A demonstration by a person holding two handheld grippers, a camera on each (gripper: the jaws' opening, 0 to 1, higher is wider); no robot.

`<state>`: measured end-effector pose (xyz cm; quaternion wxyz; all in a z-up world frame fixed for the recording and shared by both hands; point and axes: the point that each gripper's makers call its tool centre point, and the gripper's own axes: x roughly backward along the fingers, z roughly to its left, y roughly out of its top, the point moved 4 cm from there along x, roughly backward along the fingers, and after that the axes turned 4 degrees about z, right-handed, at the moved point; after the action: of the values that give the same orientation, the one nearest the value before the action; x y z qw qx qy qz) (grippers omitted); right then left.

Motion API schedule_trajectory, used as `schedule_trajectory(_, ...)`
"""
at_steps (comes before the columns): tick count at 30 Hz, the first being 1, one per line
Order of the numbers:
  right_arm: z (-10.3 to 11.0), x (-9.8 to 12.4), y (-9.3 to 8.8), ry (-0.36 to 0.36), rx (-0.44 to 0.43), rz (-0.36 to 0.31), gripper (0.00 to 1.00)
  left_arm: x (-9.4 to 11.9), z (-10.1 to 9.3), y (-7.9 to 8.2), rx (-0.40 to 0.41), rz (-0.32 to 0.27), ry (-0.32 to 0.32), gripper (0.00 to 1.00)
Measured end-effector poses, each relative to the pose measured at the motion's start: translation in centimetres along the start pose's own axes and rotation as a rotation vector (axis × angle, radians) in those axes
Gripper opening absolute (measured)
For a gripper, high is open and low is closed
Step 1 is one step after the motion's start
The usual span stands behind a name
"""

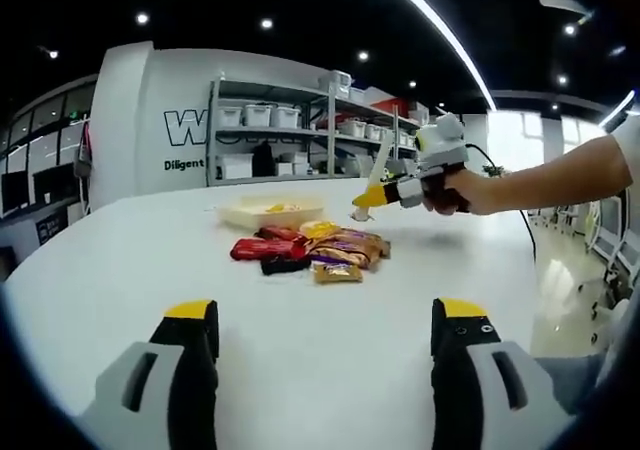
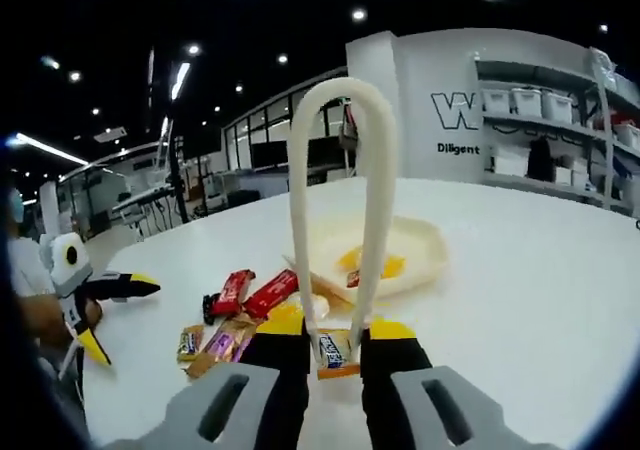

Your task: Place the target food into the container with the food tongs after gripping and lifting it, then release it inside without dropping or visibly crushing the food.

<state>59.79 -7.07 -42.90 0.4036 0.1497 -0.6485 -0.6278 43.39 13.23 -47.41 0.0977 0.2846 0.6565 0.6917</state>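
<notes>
On the white round-edged table [image 1: 300, 370], a loose heap of wrapped snack bars [image 1: 312, 249] lies near the middle, red, dark, gold and purple wrappers overlapping one another. Just behind the heap sits a shallow, pale cream plastic tray [image 1: 268, 210] with yellow pieces of food in it.

From the left gripper view, the left gripper [image 1: 325, 335] hangs over bare tabletop short of the heap, its grey jaws with yellow tips spread wide and holding nothing. Across the table, a person's bare hand [image 1: 462, 190] holds the right gripper [image 1: 368, 198] in the air above and beside the snack heap, near the tray.

From the right gripper view, the right gripper [image 2: 334, 332] squeezes a pair of cream-coloured, U-shaped plastic food tongs [image 2: 340, 200] between its jaws, the loop of the tongs rising up the middle of the picture. Between the tong tips sits a small snack packet with an orange edge and a dark printed label [image 2: 334, 353], pinched there, close in front of the tray [image 2: 425, 240]. Whether the packet is clear of the table I cannot tell. Other bars [image 2: 245, 305] lie to the left on the table [image 2: 540, 300], and the left gripper [image 2: 115, 315] shows at the far left with its yellow-tipped jaws apart.
</notes>
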Motion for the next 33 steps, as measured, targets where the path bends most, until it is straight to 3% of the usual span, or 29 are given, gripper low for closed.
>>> schedule_trajectory(6, -0.1, 0.4, 3.1, -0.010, 0.031, -0.030, 0.13, 0.0, 0.3, 0.3, -0.006, -0.019, 0.016, 0.90)
schedule_trajectory(14, 0.1, -1.0, 5.1, -0.025, 0.052, -0.048, 0.12, 0.2, 0.2, 0.5, 0.011, -0.038, 0.020, 0.92)
schedule_trajectory(22, 0.1, -4.9, 4.2, -0.030, 0.015, -0.009, 0.13, 0.2, 0.2, 0.5, 0.015, -0.039, 0.016, 0.91)
schedule_trajectory(33, -0.2, -8.3, 3.1, -0.017, 0.015, 0.031, 0.13, 0.2, 0.1, 0.5, 0.003, -0.042, 0.012, 0.91)
